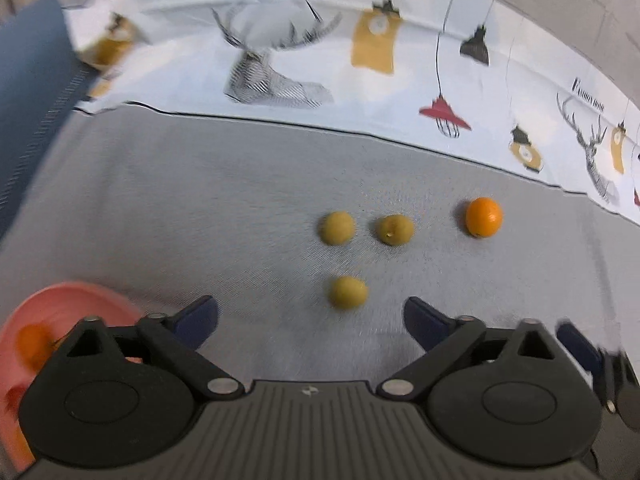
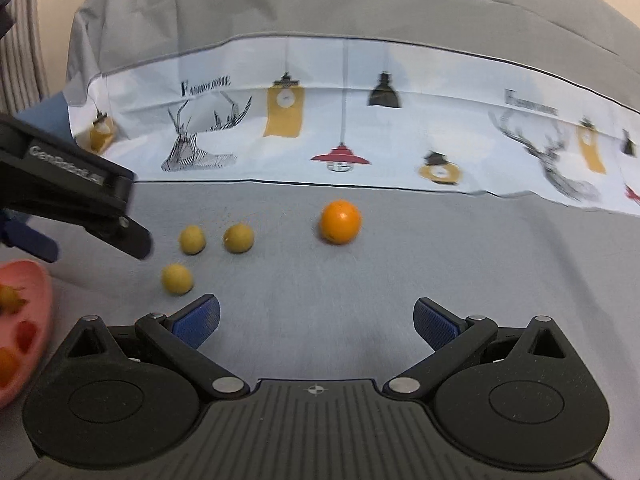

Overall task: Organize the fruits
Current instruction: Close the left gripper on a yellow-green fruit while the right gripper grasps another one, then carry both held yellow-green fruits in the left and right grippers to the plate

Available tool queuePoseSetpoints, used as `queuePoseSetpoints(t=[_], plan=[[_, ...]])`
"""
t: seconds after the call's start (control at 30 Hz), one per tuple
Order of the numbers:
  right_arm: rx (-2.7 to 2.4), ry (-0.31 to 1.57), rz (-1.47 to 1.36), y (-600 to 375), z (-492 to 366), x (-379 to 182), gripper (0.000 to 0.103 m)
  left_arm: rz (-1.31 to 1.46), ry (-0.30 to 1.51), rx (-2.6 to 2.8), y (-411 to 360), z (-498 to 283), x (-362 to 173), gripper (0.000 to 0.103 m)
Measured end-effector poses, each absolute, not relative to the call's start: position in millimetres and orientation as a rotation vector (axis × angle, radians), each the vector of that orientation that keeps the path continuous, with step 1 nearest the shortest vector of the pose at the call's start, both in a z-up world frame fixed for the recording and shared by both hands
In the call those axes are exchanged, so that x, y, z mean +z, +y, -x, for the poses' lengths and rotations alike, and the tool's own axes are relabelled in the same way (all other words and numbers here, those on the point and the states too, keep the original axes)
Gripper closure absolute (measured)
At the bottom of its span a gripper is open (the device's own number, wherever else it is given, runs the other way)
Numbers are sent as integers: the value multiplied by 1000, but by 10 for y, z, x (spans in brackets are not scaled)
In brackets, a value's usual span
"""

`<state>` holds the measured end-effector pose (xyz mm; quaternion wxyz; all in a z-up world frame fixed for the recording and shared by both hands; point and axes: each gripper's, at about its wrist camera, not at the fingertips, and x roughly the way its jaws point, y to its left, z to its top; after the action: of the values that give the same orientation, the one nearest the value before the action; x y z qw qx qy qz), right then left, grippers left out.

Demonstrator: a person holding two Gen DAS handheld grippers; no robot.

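Note:
Three small yellow-green fruits lie on the grey cloth: the nearest one and two behind it. An orange fruit lies to their right. A pink plate at the left holds orange and red fruits. My left gripper is open and empty, just short of the nearest yellow fruit. My right gripper is open and empty, well short of the orange fruit. The left gripper also shows in the right wrist view.
A white cloth printed with lamps and deer lies behind the fruits. A blue surface runs along the far left. The right gripper's blue finger shows at the lower right of the left wrist view.

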<state>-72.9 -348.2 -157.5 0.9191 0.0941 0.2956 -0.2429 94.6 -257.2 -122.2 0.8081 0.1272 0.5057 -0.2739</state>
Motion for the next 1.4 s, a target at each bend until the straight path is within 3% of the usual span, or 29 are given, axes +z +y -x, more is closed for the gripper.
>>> queuePoseSetpoints(t=[0.13, 0.2, 0.23, 0.27, 0.3, 0.7, 0.73, 0.8, 0.83, 0.93, 1.07, 1.4], plan=[[-454, 633, -151, -3681, 492, -1768, 1, -298, 1120, -634, -2740, -1140, -1452, 7], [-439, 647, -168, -3746, 444, -1840, 1, -314, 1146, -663, -2797, -1183, -1549, 30], [-435, 654, -180, -3762, 433, -1862, 1, -325, 1174, -685, -2826, -1205, -1612, 57], [-431, 658, -187, -3771, 419, -1878, 1, -331, 1190, -690, -2837, -1217, -1651, 70], [-429, 651, -181, -3765, 406, -1881, 1, -341, 1158, -680, -2835, -1204, -1643, 75], [-312, 621, -97, -3660, -276, -1881, 7, -356, 1135, -630, -2552, -1360, -1604, 75], [-317, 621, -86, -3663, -312, -1882, 11, -358, 1133, -628, -2555, -1359, -1606, 75], [-322, 599, -61, -3658, -303, -1849, 48, -361, 1131, -621, -2557, -1341, -1598, 75], [-320, 609, -34, -3644, -282, -1831, 73, -357, 1132, -619, -2550, -1326, -1586, 75], [-318, 654, -17, -3604, -92, -1789, 73, -339, 1136, -629, -2497, -1227, -1501, 75], [-335, 703, -216, -3547, 370, -1611, 73, -326, 1122, -644, -2300, -944, -1272, 75], [-364, 640, -384, -2640, 1764, -823, 73, -342, 1047, -640, -1295, 89, -519, 75]])
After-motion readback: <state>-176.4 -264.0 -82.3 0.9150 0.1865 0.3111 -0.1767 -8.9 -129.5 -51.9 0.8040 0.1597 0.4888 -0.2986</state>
